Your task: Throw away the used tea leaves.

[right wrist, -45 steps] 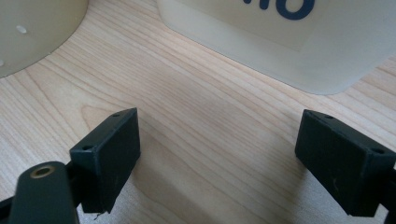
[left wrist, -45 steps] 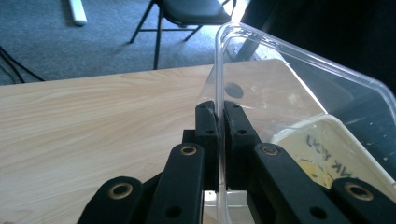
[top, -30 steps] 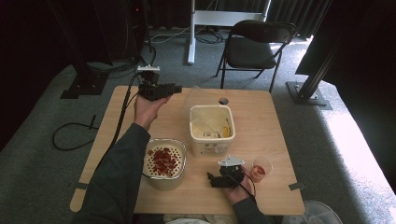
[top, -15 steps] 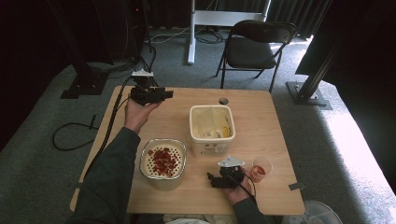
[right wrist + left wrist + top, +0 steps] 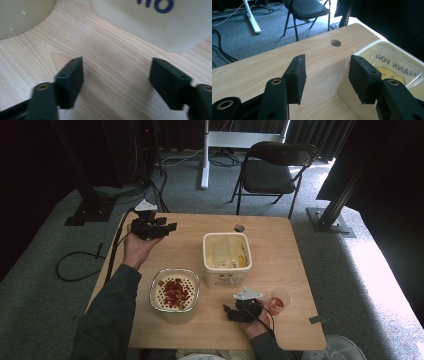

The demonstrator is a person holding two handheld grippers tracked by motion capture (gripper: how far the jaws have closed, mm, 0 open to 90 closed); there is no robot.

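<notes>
In the high view, the left gripper [image 5: 167,226] hovers over the far left corner of the pale wooden table [image 5: 280,250], held level in the person's left hand [image 5: 137,247] with its jaws pointing right toward the cream square plastic tub [image 5: 226,257], which stands near the middle of the table, well apart from that gripper. The right gripper [image 5: 227,312] rests low at the near edge, its jaws pointing left toward the round cream perforated bowl of red pieces [image 5: 174,290]. A small clear plastic cup with red contents [image 5: 280,299] stands just right of it. A black folding chair [image 5: 272,167] stands on the grey carpet beyond the table.

In the left gripper view, the left gripper [image 5: 325,75] has its two black jaws partly apart with nothing between them; they have just been opening. The cream tub [image 5: 387,62] lies to the right, its near corner behind the right jaw (its printed lid or liner reads backwards). A round hole [image 5: 335,43] shows in the tabletop farther off.

In the right gripper view, slightly blurred, the right gripper [image 5: 116,77] holds nothing, only bare wood between its jaws, which have just been closing yet stand apart. The tub's wall with blue lettering [image 5: 160,17] is ahead; what is probably the bowl [image 5: 22,15] curves in at upper left.
</notes>
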